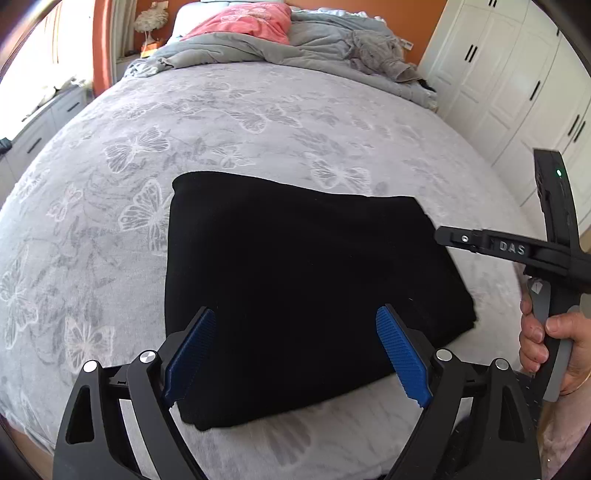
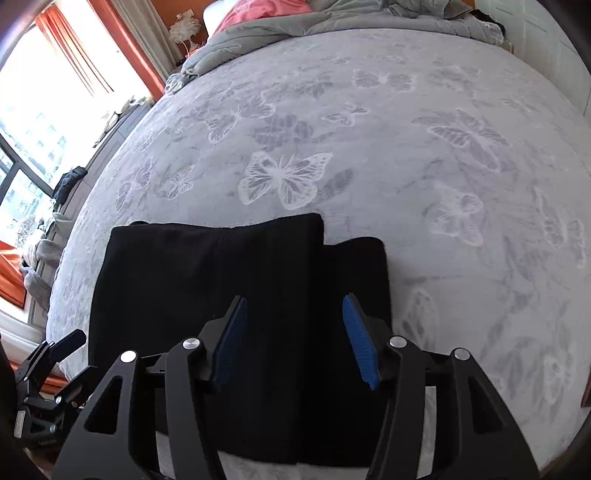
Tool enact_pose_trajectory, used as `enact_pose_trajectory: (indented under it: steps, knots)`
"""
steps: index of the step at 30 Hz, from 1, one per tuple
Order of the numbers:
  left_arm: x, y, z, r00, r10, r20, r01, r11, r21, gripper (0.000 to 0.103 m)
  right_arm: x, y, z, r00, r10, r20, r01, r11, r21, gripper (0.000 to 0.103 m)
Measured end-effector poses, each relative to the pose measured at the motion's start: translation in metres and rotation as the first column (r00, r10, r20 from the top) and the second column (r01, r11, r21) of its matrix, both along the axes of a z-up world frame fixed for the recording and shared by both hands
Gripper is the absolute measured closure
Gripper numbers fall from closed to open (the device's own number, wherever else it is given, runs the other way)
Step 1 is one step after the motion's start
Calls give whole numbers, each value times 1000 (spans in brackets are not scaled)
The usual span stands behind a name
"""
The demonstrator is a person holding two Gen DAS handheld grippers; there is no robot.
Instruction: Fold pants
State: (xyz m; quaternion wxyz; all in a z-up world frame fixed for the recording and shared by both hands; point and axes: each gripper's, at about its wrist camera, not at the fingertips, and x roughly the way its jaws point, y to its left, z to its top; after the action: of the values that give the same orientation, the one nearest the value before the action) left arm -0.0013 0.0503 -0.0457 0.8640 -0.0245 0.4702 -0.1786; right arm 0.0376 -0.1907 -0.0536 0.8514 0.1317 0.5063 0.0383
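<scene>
The black pants (image 1: pixel 295 280) lie folded into a flat rectangle on the grey butterfly bedspread (image 1: pixel 184 122). My left gripper (image 1: pixel 295 332) is open, its blue pads above the near part of the pants, holding nothing. In the right wrist view the pants (image 2: pixel 207 280) lie in layered folds, one layer offset to the right. My right gripper (image 2: pixel 291 325) is open above their near right part and empty. The right gripper also shows in the left wrist view (image 1: pixel 443 234) at the right edge of the pants, held in a hand.
A crumpled grey duvet (image 1: pixel 314 44) and a pink pillow (image 1: pixel 243 20) lie at the bed's head. White wardrobe doors (image 1: pixel 517 81) stand to the right. A window with orange curtains (image 2: pixel 55 92) is on the left. The left gripper's body (image 2: pixel 48 373) shows at lower left.
</scene>
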Motion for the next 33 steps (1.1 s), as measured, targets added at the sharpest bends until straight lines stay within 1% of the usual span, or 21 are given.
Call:
enact_pose_trajectory:
  steps: [2,3,5,6,8,10,12,13,14,15,16,17,18,20,21,22,25,28,30,31,33]
  knots:
    - [6,-4,-5,1000,21,-4,-21,1000,23,17,13,4,-17,1000,7,-13,-7,1000,21,46]
    - [10,-5,-7,1000,25,-8,-25,999,24,17,13,7,-20,1000,14,-1,-13,999,39,48]
    - [16,-4,-11,999,38,-21,-38,999,27,17,13,13,-17,999,36,36,-38,998,54,82]
    - [18,-3,-13,999,46,-27,-46,999,28,17,11,15,-10,998,44,54,-47,997,53,82]
    - [21,0,-14,998,61,-33,-60,998,28,17,-5,11,22,990,41,134,-47,998,43,96]
    - [23,3,-14,996,80,-38,-78,996,39,17,-22,1,49,980,26,195,-42,996,74,96]
    - [24,8,-15,995,96,-42,-94,995,38,17,-27,-5,47,983,12,185,-17,999,28,91]
    - [25,9,-15,994,99,-42,-98,995,35,17,-23,-5,35,990,24,140,-21,1000,-23,85]
    - [25,10,-15,994,105,-40,-103,994,41,17,-17,-6,12,999,8,54,-4,997,-77,81]
    - [26,10,-15,993,111,-38,-109,993,50,17,-18,-11,0,999,-32,3,32,996,-88,80]
    - [26,9,-16,993,116,-38,-113,992,58,17,-24,-15,-4,999,-42,0,42,998,-35,80]
    - [26,9,-15,992,118,-41,-116,992,59,17,-36,-20,-3,999,-44,25,43,998,55,80]
    - [25,10,-15,992,120,-44,-118,992,55,17,-48,-22,-2,998,-52,42,47,993,109,77]
    - [24,10,-13,992,117,-36,-115,992,49,17,-65,-20,-3,997,-54,59,46,989,141,54]
    - [23,10,-12,993,119,-27,-117,992,53,17,-71,-18,-5,997,-54,57,47,991,124,53]
    - [23,10,-12,992,122,-22,-121,991,59,17,-76,-14,-9,998,-41,46,36,992,120,53]
    - [25,11,-14,991,128,-48,-126,991,42,17,-82,-10,-21,999,-21,31,15,982,190,53]
    - [26,12,-14,990,124,-72,-124,992,1,17,-80,-3,-29,998,-28,50,19,986,165,53]
    - [25,12,-13,991,121,-65,-122,993,-10,17,-75,0,-29,998,-37,58,26,985,171,66]
    - [25,11,-12,991,117,-62,-118,993,-13,17,-73,0,-26,998,-30,56,19,983,182,84]
    - [23,11,-11,992,110,-59,-112,994,-19,17,-77,-3,-6,996,-31,83,12,977,214,86]
